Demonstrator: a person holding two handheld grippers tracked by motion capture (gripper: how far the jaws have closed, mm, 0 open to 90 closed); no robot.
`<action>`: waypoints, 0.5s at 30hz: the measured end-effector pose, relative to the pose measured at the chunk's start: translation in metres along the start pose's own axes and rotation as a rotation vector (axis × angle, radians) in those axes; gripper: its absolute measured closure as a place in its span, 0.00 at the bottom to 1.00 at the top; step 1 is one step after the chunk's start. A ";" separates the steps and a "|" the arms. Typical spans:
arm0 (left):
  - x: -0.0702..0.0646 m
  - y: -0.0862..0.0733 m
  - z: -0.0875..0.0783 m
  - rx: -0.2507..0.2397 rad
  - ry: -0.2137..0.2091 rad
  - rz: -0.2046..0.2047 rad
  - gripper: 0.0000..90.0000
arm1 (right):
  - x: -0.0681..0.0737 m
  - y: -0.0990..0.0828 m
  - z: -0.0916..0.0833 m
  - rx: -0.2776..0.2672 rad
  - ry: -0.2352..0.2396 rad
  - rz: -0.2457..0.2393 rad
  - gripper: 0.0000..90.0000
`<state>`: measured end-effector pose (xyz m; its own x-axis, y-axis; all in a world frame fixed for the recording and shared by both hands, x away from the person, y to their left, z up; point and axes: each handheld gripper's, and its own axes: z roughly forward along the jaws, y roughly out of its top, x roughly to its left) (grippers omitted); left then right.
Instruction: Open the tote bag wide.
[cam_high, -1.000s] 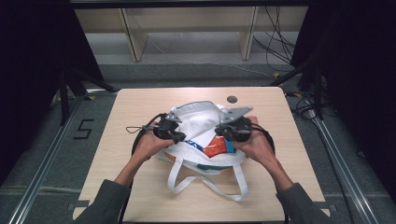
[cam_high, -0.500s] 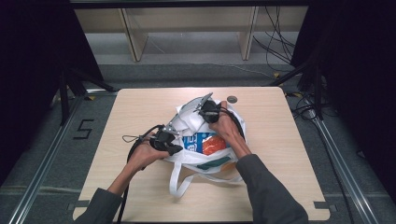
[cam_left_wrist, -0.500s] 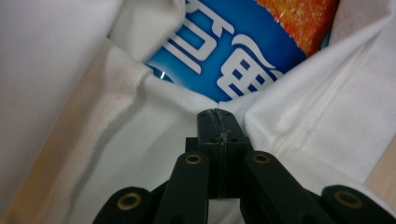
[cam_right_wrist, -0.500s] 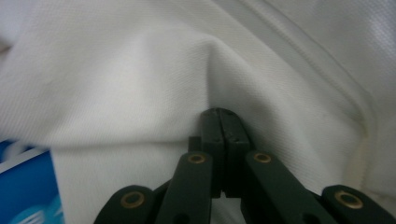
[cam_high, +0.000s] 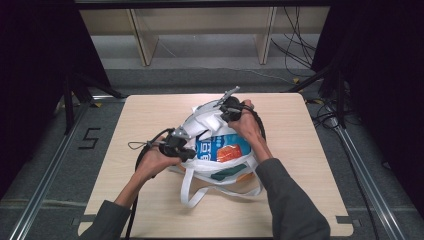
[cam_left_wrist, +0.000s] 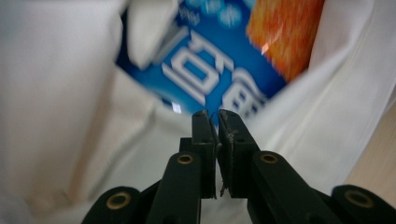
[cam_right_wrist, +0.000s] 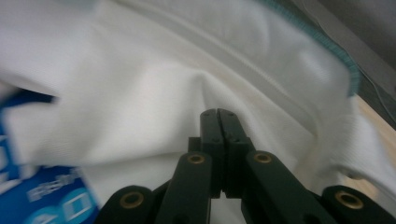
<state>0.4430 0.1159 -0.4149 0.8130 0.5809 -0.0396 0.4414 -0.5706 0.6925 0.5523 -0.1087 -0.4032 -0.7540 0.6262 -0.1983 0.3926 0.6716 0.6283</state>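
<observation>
My left gripper (cam_high: 186, 141) pinches the near-left rim of the white cloth bag (cam_high: 202, 114) mid-table, its jaws having just eased slightly. My right gripper (cam_high: 223, 111) clamps the bag's far rim above the blue-and-orange packet (cam_high: 220, 147) inside.

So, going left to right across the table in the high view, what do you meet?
Black left gripper pinching the bag's edge → blue-and-orange printed packet inside the white fabric bag → black right gripper shut on the bag's far edge → bare light wooden table.
</observation>
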 end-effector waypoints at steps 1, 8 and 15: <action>0.002 0.008 0.001 -0.001 0.006 0.019 0.94 | 0.002 -0.002 -0.008 -0.020 0.015 0.035 1.00; 0.008 0.057 0.045 0.007 0.044 0.003 0.95 | 0.009 -0.040 -0.036 0.042 0.073 -0.007 1.00; 0.039 0.062 0.080 0.089 0.226 -0.044 0.99 | -0.026 -0.092 -0.040 0.111 -0.099 0.022 1.00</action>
<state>0.5326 0.0567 -0.4306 0.6908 0.7159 0.1009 0.5145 -0.5848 0.6271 0.5145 -0.2028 -0.4255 -0.6910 0.6734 -0.2626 0.4682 0.6938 0.5472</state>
